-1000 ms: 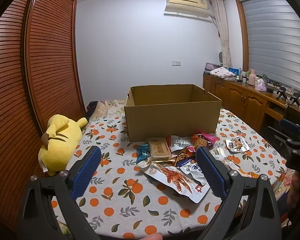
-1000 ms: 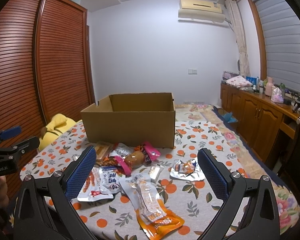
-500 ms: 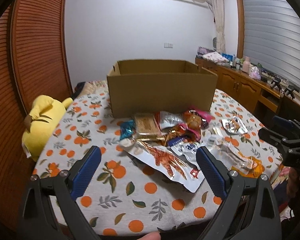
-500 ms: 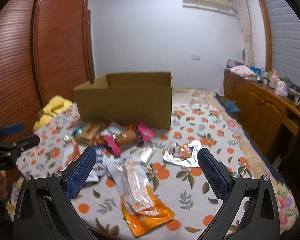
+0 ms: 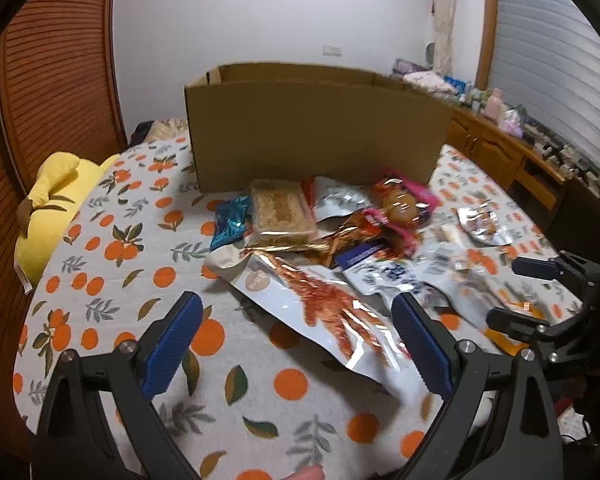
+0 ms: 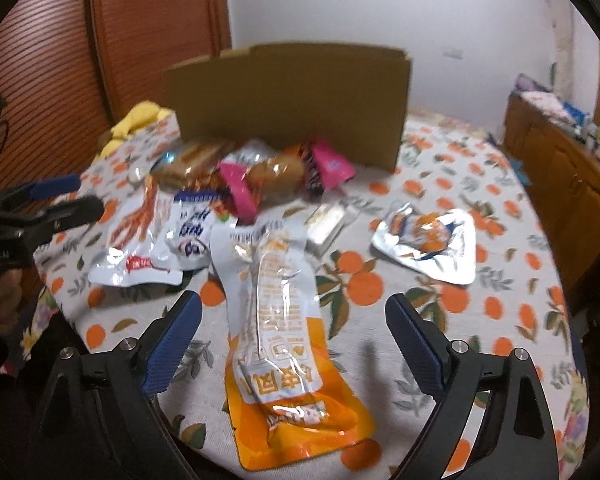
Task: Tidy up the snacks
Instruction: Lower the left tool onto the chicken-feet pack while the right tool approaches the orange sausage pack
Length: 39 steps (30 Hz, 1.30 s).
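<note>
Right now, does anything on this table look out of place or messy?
Yes. The snack packets lie in a loose overlapping heap on the tablecloth in front of the cardboard box, not in it. A yellow plush toy at the table's left edge is no snack.

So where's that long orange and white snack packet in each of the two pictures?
Left wrist view: only a blurred orange corner of the orange and white packet shows at the right edge, behind the right tool.
Right wrist view: the packet lies lengthwise in the lower centre, between the right tool's open, closing jaws, untouched.
Shared landmark: the cardboard box standing behind the snack pile.
</note>
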Each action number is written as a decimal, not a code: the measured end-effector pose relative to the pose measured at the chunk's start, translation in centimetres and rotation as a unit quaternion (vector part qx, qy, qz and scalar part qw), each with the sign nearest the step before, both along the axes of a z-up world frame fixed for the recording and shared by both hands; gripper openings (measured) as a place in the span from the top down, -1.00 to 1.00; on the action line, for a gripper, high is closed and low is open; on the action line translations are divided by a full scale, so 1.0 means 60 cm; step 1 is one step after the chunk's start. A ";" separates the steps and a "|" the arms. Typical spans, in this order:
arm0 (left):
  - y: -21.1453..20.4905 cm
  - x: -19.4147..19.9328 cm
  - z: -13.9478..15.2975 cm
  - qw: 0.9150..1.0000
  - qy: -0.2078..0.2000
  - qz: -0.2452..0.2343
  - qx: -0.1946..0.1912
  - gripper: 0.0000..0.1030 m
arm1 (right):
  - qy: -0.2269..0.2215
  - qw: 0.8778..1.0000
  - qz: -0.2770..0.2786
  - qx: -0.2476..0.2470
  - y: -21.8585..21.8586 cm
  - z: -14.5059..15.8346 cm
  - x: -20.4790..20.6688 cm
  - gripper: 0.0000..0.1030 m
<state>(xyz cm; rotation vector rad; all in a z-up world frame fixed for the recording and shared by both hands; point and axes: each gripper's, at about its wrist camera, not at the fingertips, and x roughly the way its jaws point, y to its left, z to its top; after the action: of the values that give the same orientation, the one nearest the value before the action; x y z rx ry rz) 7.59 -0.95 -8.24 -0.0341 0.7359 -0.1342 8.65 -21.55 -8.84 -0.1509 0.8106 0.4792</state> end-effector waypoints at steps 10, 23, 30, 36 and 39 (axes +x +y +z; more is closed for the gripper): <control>0.019 0.057 -0.043 0.996 0.071 0.015 -0.049 -0.83 | 0.036 0.998 0.040 -0.037 0.022 -0.027 0.026 -0.58; 0.029 0.067 -0.049 0.995 0.096 0.015 -0.010 -0.83 | 0.029 0.998 0.043 -0.045 0.022 -0.030 0.025 -0.55; 0.054 0.065 -0.050 0.994 0.110 0.019 -0.003 -0.83 | 0.028 0.998 0.041 -0.045 0.022 -0.029 0.025 -0.55; 0.044 0.088 -0.047 0.992 0.128 0.003 -0.005 -0.72 | 0.029 0.998 0.041 -0.047 0.025 -0.029 0.028 -0.55; 0.048 0.091 -0.043 0.991 0.133 -0.005 -0.003 -0.40 | 0.030 0.998 0.042 -0.048 0.026 -0.029 0.030 -0.55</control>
<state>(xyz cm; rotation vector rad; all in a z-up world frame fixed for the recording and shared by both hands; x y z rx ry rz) 13.03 1.94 -10.79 -0.0553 1.0016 -0.1436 10.46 -20.01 -10.59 -0.2611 0.8892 0.5255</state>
